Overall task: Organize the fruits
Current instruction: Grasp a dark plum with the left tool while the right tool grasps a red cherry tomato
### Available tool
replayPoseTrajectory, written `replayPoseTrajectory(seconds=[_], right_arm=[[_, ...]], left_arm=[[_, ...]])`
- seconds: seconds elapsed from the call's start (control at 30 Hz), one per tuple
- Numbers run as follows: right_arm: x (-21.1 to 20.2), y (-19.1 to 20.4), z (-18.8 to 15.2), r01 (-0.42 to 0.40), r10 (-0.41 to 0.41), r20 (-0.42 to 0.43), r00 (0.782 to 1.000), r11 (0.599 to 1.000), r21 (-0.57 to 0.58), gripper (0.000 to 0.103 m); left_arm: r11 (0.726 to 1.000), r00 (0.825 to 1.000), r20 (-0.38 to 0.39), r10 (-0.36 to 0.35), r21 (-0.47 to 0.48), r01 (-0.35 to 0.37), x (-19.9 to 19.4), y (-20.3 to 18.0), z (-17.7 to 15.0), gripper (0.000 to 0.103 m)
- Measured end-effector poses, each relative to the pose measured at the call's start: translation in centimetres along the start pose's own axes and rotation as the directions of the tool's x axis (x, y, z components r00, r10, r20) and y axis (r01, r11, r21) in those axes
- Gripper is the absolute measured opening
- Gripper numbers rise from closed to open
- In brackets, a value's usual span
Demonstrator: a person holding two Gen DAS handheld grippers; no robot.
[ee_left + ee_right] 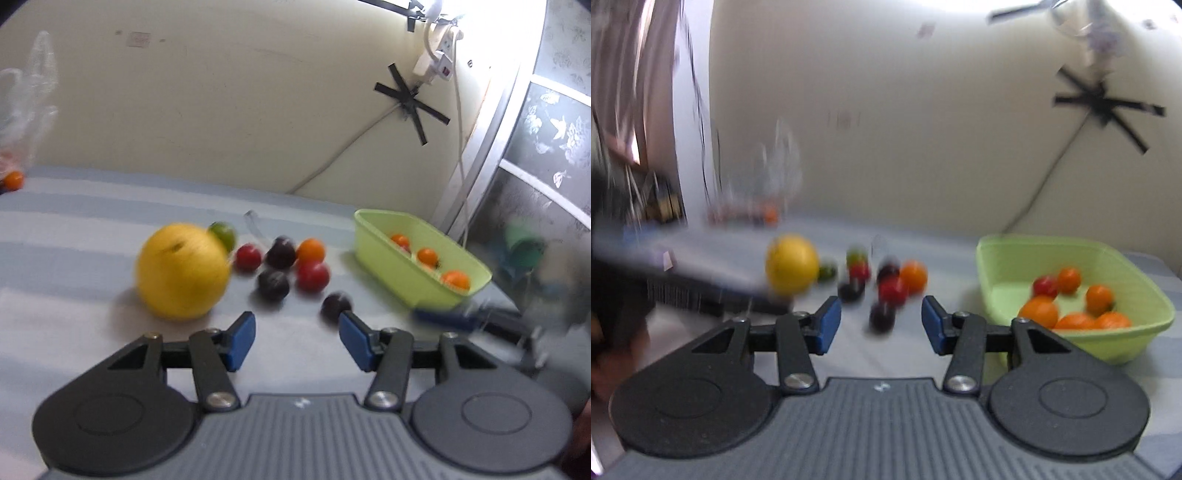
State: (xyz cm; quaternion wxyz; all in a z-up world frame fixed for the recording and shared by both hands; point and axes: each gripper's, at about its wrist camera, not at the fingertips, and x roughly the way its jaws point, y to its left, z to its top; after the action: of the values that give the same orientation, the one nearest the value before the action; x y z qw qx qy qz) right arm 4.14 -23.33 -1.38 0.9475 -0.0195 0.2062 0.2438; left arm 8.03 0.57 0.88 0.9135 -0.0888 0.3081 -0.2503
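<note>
Loose fruits (280, 266) on table, oranges (1071, 306) in green basket (1145, 295)

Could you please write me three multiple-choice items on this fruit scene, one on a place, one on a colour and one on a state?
1. Where does the green tub stand relative to the loose fruit on the table?
A. To the right of it
B. To the left of it
C. In the middle of it

2. What colour is the biggest fruit on the table?
A. Purple
B. Yellow
C. Red

3. How does the right gripper stand?
A. Shut on an orange
B. Shut on a plum
C. Open, holding nothing

Answers:
1. A: in both wrist views the tub sits right of the cluster of plums and red fruits.
2. B: the large round fruit at the left of the cluster is yellow.
3. C: its blue pads stand apart, and the dark plum seen between them lies on the table beyond them.
</note>
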Motion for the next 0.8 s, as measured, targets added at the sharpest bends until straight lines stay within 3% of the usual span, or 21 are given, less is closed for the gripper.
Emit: replayPoseTrajectory(seconds=[0.13, 0.3, 0.4, 0.47, 0.6, 0.7, 0.8], right_arm=[[2.3, 0.5, 0.0, 0.005, -0.008, -0.103, 0.995, 0.999, -0.031, 0.050], [4.3, 0.6, 1.0, 0.006, -0.010, -0.124, 0.992, 0.999, -0.035, 0.050], [5.4, 0.4, 1.1, 0.005, -0.011, -0.140, 0.990, 0.999, -0.046, 0.048], [6.1, 0.3, 1.0, 0.004, -0.012, -0.158, 0.987, 0.999, -0.050, 0.041], [6.5, -0.4, 1.1, -0.007, 0.004, -0.156, 0.988, 1.000, -0.020, 0.041], [6.6, -0.8, 1.0, -0.006, 0.005, -0.158, 0.987, 1.000, -0.009, 0.041], [6.8, -1.1, 1.0, -0.018, 0.019, -0.161, 0.987, 1.000, 0.008, 0.041]], left_arm=[[0.998, 0.999, -0.010, 0.051, 0.025, -0.051, 2.8, -0.7, 1.4, 0.051], [0.992, 0.993, 0.004, 0.116, 0.057, -0.116, 4.8, -0.7, 2.0, 0.049], [0.992, 0.994, -0.033, 0.108, 0.062, -0.106, 5.9, -0.6, 2.1, 0.046], [0.989, 0.991, -0.037, 0.130, 0.075, -0.127, 6.2, -0.7, 1.9, 0.046], [0.990, 0.992, -0.034, 0.122, 0.073, -0.120, 6.2, -0.4, 1.8, 0.046], [0.989, 0.990, -0.025, 0.137, 0.059, -0.135, 6.2, 0.2, 1.7, 0.028], [0.993, 0.993, -0.023, 0.114, 0.036, -0.113, 5.6, 0.5, 1.6, 0.027]])
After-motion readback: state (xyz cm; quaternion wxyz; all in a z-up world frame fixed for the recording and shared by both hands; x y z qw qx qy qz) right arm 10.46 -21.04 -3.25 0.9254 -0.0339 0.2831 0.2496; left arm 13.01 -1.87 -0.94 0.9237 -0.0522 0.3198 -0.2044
